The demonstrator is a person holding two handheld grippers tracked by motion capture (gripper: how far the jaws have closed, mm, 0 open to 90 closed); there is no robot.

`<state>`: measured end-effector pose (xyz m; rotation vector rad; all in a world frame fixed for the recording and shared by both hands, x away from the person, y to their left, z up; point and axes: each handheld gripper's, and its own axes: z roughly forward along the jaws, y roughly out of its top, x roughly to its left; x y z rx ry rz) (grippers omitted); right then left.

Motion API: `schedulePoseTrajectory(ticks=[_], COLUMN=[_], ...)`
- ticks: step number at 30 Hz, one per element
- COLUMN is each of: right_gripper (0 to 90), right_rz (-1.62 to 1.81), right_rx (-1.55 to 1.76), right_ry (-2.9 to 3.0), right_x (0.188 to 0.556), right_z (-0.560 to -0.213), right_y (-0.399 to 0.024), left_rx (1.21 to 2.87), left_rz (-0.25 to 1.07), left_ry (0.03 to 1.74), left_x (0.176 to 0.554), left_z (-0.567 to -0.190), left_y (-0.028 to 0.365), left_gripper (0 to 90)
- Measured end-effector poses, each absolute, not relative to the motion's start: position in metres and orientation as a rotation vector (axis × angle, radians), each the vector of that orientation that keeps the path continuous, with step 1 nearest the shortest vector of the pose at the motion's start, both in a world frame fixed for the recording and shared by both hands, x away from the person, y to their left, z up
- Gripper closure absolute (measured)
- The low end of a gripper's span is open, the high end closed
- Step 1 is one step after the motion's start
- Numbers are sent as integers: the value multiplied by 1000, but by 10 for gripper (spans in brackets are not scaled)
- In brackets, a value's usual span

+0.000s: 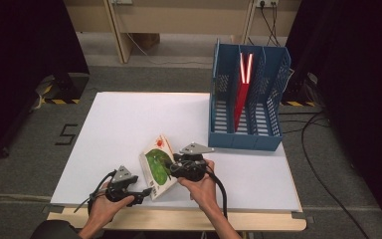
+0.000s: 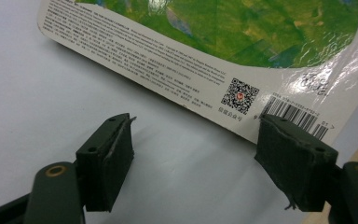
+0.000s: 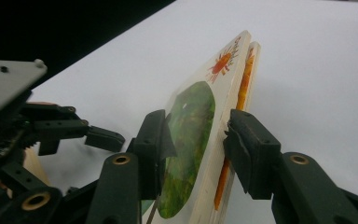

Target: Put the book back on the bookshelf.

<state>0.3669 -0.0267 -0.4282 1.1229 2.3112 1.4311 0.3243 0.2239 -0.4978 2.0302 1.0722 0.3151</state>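
Your right gripper [image 3: 196, 144] clamps the book [image 3: 200, 140], tilted up on edge at the near part of the table [image 1: 129, 119]. Your left gripper [image 2: 193, 158] is released, jaws spread, just beside the book's corner.

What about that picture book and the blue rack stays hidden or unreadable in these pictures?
- Book: its near corner in the high view is covered by the right gripper.
- Book's cover picture: cut off by the top edge of the left gripper view.
- Small print there: too small to read.
- Red item in the blue rack: mostly hidden by the dividers.
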Motion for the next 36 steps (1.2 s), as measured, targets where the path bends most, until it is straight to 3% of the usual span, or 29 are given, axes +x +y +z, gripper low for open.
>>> schedulePoseTrajectory(ticks=[27,36], right_gripper=[584,560], right_rz=[1427,1371], right_rx=[817,762], right_ry=[2364,2366], right_x=[339,335], right_z=[-399,-397], right_y=[34,42], left_rx=[1946,1928], left_rz=[306,355], left_ry=[1143,1150], left_x=[326,324], left_z=[-500,-502], left_y=[243,237], left_gripper=[283,276])
